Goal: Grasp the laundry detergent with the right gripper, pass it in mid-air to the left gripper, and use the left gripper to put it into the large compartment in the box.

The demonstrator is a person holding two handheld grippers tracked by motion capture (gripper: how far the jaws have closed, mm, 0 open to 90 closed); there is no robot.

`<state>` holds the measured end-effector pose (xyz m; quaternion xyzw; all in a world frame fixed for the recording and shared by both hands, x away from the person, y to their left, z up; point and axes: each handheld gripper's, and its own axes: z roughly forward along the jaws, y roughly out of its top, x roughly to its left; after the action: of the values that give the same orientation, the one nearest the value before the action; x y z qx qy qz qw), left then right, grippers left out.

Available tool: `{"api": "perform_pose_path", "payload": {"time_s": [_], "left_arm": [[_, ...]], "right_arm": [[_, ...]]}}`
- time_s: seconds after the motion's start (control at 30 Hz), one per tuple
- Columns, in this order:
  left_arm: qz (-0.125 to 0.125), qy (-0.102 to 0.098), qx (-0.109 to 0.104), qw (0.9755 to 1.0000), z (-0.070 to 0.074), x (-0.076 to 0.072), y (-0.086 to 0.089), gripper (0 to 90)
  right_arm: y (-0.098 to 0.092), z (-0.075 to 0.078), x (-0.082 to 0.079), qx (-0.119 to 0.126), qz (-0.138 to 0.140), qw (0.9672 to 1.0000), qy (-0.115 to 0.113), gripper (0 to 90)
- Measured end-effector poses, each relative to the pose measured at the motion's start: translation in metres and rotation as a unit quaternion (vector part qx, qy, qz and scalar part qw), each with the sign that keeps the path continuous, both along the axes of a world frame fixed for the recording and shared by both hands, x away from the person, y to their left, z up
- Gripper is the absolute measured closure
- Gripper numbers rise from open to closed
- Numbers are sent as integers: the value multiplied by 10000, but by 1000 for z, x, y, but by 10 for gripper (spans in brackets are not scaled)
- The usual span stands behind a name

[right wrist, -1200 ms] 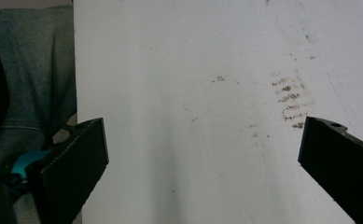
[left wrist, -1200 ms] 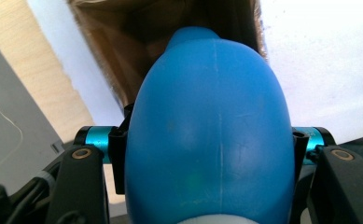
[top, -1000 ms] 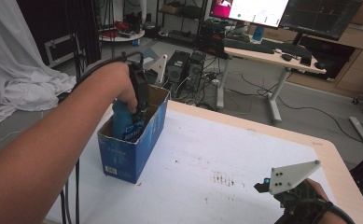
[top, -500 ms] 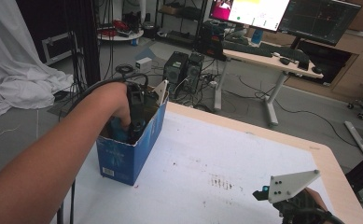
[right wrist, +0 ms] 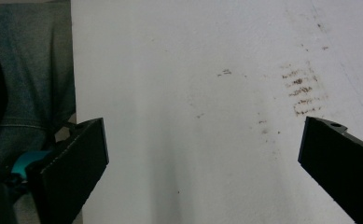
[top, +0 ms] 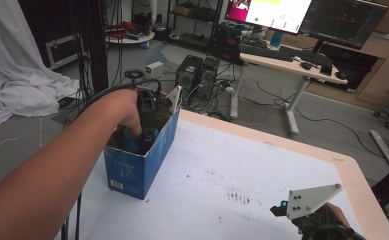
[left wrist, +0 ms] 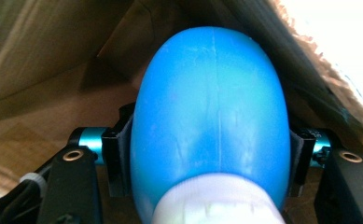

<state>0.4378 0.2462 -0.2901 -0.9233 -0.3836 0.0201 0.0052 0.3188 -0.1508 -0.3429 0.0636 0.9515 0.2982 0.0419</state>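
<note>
— What are the black jaws of the left gripper (left wrist: 212,163) doing down there?

— They sit on both sides of a blue bottle (left wrist: 212,107) with a white cap. They have just been opening a bit, with the bottle still between them. The pads look like they touch its sides, but I cannot tell if they squeeze hard.

— Where is the bottle?

— Inside the blue cardboard box (top: 132,170), which stands on the white table (top: 242,165) at about nine o'clock. From above, the left gripper (top: 147,117) dips into the box from the top.

— How should this step go well?

— I think the bottle should rest on the brown box floor first. Then open the jaws wide, so they do not drag it. Lift straight up, away from the box wall at two o'clock, or the box may tip.

— And the other one?

— The right gripper (top: 309,207) waits at five o'clock on the table. Its jaws are spread wide with nothing in them, just the stained tabletop (right wrist: 202,93) between.
</note>
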Motion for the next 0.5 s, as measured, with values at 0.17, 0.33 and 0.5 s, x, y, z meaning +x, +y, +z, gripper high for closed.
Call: {"api": "perform_pose_path", "payload": {"time_s": [0.17,0.33,0.5], "left_arm": [[65,-10,3,10000,5,0,1,313],[150,-59,-62,9999,11,0,2,299],[187,-104,-125,9997,25,-1,3,273]], "right_arm": [[-1,-1,-1,17,-39,10000,19,6],[-1,-1,-1,37,-8,10000,11,6],[-3,0,-1,12,30,10000,82,6]]}}
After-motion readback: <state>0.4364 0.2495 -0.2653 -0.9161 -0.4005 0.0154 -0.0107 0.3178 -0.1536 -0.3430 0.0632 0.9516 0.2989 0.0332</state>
